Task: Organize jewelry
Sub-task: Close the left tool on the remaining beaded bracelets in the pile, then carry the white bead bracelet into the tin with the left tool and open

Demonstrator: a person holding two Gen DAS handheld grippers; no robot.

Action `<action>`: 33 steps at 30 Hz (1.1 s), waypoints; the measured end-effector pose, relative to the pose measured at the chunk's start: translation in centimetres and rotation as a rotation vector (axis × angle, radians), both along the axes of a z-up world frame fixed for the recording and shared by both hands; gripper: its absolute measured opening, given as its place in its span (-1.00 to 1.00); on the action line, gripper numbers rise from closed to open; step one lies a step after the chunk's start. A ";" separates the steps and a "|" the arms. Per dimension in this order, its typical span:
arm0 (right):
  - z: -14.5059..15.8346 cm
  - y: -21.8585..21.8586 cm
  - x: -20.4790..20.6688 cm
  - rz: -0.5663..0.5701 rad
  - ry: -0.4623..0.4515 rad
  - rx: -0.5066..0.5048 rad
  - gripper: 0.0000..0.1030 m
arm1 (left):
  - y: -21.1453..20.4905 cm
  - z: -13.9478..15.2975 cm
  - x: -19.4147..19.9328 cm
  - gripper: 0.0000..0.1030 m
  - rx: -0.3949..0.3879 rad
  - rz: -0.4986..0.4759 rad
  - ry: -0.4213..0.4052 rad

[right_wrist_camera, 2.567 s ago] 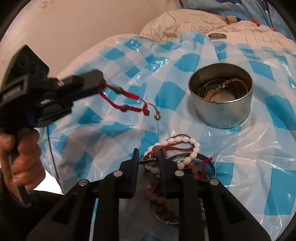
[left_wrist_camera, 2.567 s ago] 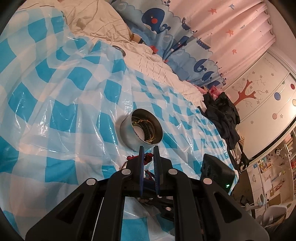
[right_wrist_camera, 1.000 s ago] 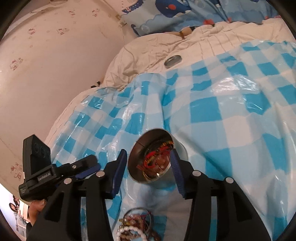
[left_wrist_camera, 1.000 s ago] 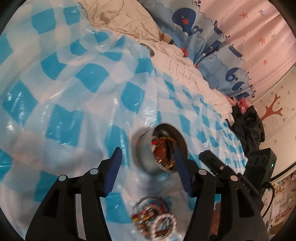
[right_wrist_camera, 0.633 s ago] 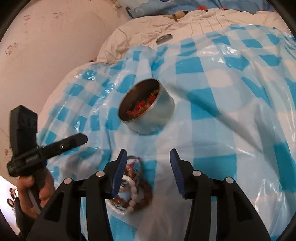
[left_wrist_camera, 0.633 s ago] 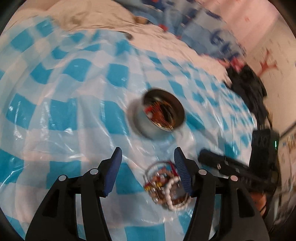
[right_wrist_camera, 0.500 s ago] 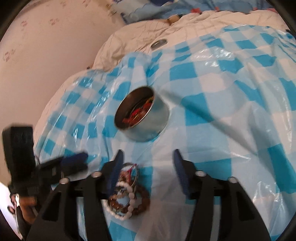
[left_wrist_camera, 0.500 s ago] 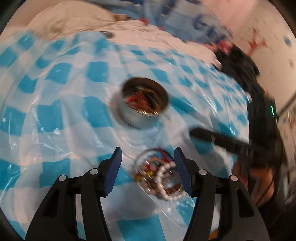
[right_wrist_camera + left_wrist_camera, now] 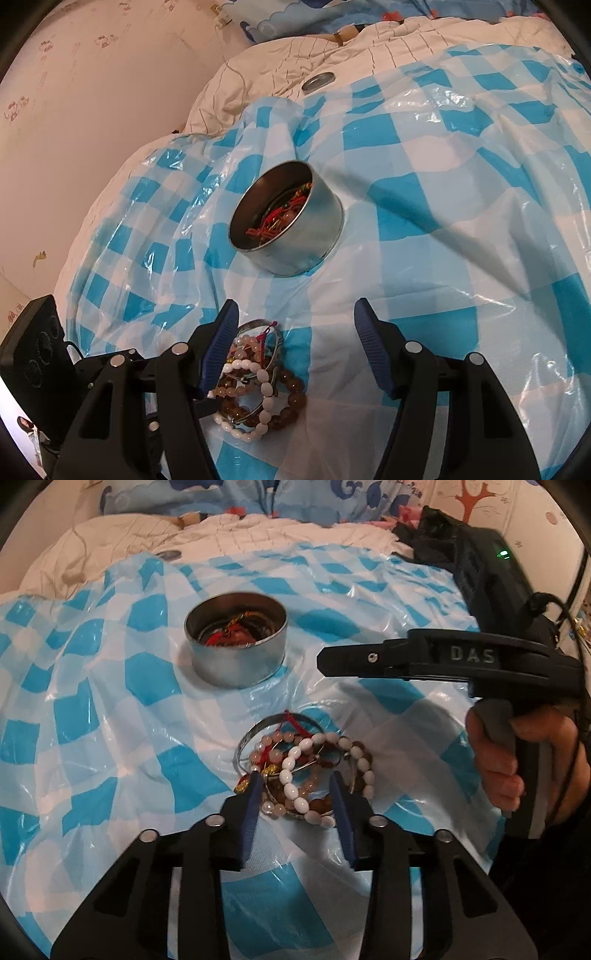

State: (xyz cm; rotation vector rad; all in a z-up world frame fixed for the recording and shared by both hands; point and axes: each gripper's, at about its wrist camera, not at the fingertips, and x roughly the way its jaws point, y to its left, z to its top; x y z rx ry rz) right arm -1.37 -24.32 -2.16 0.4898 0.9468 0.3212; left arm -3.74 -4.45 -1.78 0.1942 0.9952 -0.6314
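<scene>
Blue-and-white checked plastic sheeting (image 9: pixel 110 709) covers a bed, with rumpled cream bedding beyond it and a whale-print curtain at the back.

On this sheet lies the pile of bracelets (image 9: pixel 306 771), a tangle of white and brown bead strands, a silver bangle and red cord, heaped together just in front of the round metal tin (image 9: pixel 236 642). The tin stands upright and open, apart from the pile, and already holds some red cord pieces; it seems to be the collecting place, set close so each piece needs only a short carry.

The left gripper (image 9: pixel 297 794) is low over the near side of the pile, its blue-padded jaws spread wide with the beads between them and nothing clamped. That straddling pose looks like the start of a pick, though which strand it aims at cannot be told.

The right gripper (image 9: pixel 295 336) hovers on the far side of the pile from the left one, also wide apart and carrying nothing, pointing toward the tin. In the left wrist view its black body reaches in level above the sheet, beside the tin, with the person's right hand (image 9: pixel 517 757) wrapped round the handle, fingers curled on the trigger.
</scene>
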 end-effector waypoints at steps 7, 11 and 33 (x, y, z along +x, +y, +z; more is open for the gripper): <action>-0.5 0.4 0.1 0.010 0.013 -0.004 0.27 | -0.4 -0.8 0.2 -0.81 0.020 0.008 0.027; -0.5 0.4 0.2 0.008 0.013 0.005 0.27 | 1.3 0.4 0.9 -0.87 -0.100 0.031 0.063; -1.8 7.5 -0.1 0.219 -0.037 -0.235 0.55 | 9.3 4.4 3.4 -0.88 -0.389 0.231 0.038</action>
